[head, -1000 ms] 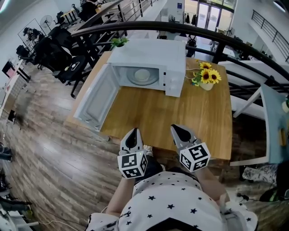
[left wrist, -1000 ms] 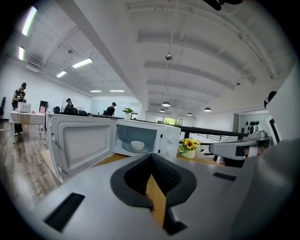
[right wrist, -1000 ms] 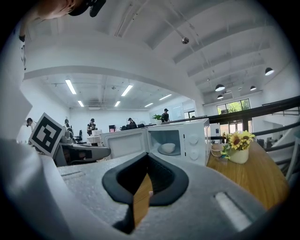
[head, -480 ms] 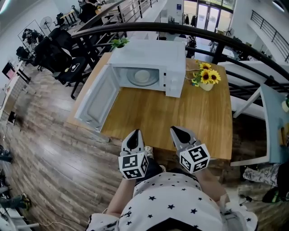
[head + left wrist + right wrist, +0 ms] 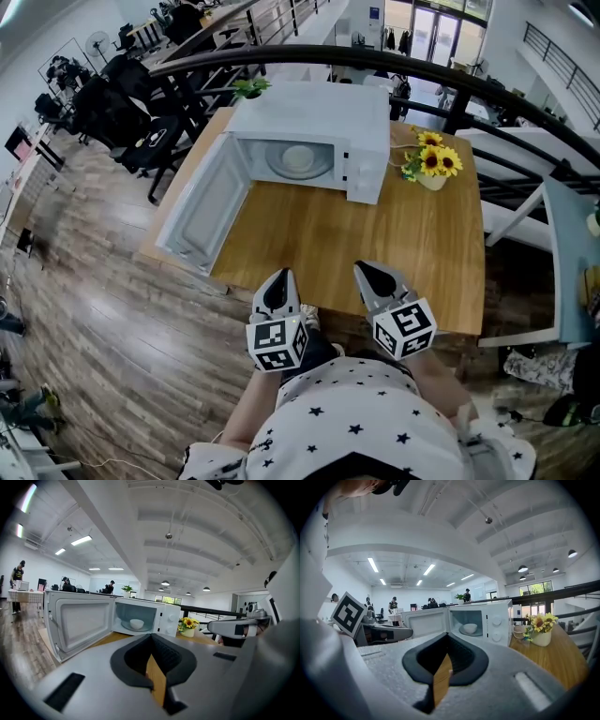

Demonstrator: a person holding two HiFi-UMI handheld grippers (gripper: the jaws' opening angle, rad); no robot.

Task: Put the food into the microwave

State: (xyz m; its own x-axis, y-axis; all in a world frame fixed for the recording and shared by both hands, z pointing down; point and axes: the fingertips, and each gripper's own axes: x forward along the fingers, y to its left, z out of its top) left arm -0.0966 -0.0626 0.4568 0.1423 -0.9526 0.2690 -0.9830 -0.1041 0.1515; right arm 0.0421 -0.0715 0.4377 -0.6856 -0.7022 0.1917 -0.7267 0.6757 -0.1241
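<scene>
A white microwave (image 5: 314, 112) stands at the far side of the wooden table (image 5: 375, 234) with its door (image 5: 200, 204) swung wide open to the left. Inside it, on the turntable, sits a white bowl (image 5: 297, 157), which also shows as the bowl (image 5: 137, 624) in the left gripper view and the bowl (image 5: 469, 628) in the right gripper view. My left gripper (image 5: 279, 277) and right gripper (image 5: 369, 272) hover side by side at the table's near edge, pointing at the microwave and well short of it. Both are shut with nothing between the jaws.
A pot of sunflowers (image 5: 431, 161) stands on the table right of the microwave. A small green plant (image 5: 248, 87) sits behind it. A dark curved railing (image 5: 450, 80) runs past the far side. The open door overhangs the table's left edge.
</scene>
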